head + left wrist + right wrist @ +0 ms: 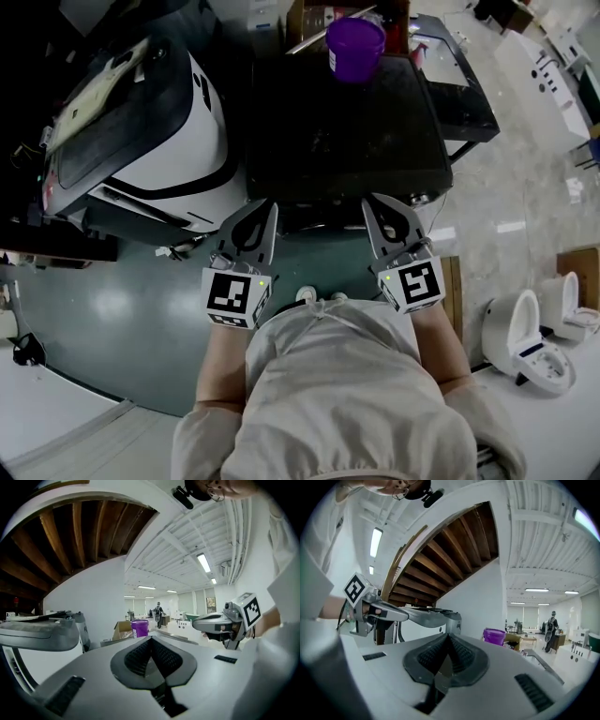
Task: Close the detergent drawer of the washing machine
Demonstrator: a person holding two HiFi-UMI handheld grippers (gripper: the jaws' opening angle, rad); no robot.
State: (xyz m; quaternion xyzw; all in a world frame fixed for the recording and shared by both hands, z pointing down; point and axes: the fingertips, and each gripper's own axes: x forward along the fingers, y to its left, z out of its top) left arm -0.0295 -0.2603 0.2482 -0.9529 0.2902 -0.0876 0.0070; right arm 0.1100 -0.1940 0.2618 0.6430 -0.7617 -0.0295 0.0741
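Observation:
In the head view a dark-topped machine stands in front of me, and I cannot make out a detergent drawer on it. A purple bucket sits at its far edge and also shows as the bucket and the bucket in the gripper views. My left gripper and right gripper are held side by side just short of the machine's near edge, touching nothing. Both are shut and hold nothing, with the pads meeting at the tip of the left gripper and of the right gripper.
A white and black appliance stands to the left of the machine. Two white toilets sit on the floor at the right. A cardboard box is behind the bucket. A person stands far off in the hall.

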